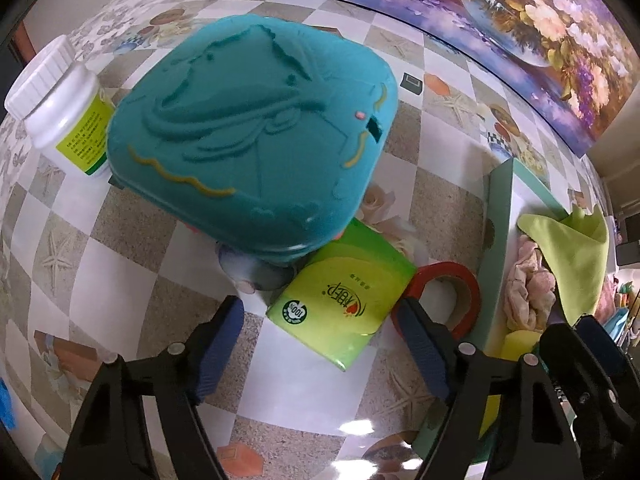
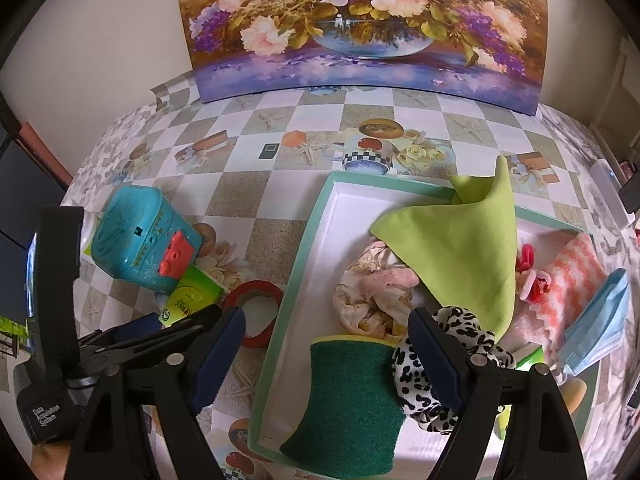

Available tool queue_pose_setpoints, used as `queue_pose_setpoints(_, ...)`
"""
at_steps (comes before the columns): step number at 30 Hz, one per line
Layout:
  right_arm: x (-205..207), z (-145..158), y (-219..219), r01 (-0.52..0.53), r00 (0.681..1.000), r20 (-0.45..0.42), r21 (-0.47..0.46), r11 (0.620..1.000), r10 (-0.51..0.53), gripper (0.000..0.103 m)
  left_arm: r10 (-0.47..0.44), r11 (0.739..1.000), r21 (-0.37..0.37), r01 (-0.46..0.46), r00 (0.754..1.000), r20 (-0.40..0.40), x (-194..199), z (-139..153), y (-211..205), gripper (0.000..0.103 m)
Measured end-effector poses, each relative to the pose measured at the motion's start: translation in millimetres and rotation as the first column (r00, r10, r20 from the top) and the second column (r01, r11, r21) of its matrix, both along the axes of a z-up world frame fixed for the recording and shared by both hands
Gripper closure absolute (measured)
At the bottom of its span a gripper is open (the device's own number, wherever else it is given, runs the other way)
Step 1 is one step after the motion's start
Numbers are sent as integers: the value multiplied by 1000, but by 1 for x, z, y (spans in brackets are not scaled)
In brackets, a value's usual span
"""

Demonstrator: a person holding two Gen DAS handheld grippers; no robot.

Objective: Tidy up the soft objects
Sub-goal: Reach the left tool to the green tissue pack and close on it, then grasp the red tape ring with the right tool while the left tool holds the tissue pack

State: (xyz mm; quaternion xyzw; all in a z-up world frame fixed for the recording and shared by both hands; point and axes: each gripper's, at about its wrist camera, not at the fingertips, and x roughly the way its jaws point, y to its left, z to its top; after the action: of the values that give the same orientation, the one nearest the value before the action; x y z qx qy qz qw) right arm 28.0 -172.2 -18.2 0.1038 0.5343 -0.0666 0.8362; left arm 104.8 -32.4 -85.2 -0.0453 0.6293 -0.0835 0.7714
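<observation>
Glossy plastic tissue pack, rough green scouring sponge, smooth matt lime cloth, glossy tablecloth.

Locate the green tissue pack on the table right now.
In the left wrist view the green tissue pack lies on the table between the teal toy case, which overlaps its corner, and the red tape roll.

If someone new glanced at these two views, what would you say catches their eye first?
Probably the big teal toy case, filling the middle of the left wrist view and resting partly on a green tissue pack. Next, the tray in the right wrist view, heaped with soft things: a lime cloth, a green sponge and a leopard-print scrunchie. The flower painting stands behind.
</observation>
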Motion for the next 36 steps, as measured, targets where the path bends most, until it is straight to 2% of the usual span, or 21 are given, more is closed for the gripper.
queue_pose_setpoints(2, 0, 0, 0, 0, 1000, 0, -1, 1000, 0, 17, -3, 1000, -20, 3, 1000, 1, 1, 1, 6, 38)
queue_pose_setpoints(6, 0, 0, -1, -1, 1000, -1, 0, 1000, 1, 17, -10, 999, -33, 10, 1000, 0, -5, 4, 6, 40)
queue_pose_setpoints(17, 1, 2, 2, -9, 1000, 7, -8, 1000, 9, 17, 34, 995, -93, -39, 998, -53, -13, 2, 22, 40)
queue_pose_setpoints(20, 2, 3, 5, -14, 1000, 14, -10, 1000, 14, 17, 50, 996, -71, -53, 998, -44, -22, 9, 30, 40)
queue_pose_setpoints(27, 3, 4, 14, -30, 999, 11, -22, 999, 31, 17, 71, 992, -102, -73, 997, -23, -39, 23, 38, 40)
queue_pose_setpoints(32, 4, 3, 18, -42, 999, 20, -18, 999, 42, 17, 161, 981, -111, -160, 987, -7, -50, 31, 68, 40)
queue_pose_setpoints(36, 6, 4, 26, -69, 997, 30, -16, 997, 70, 18, 260, 957, -129, -260, 965, -13, -52, 32, 95, 40)
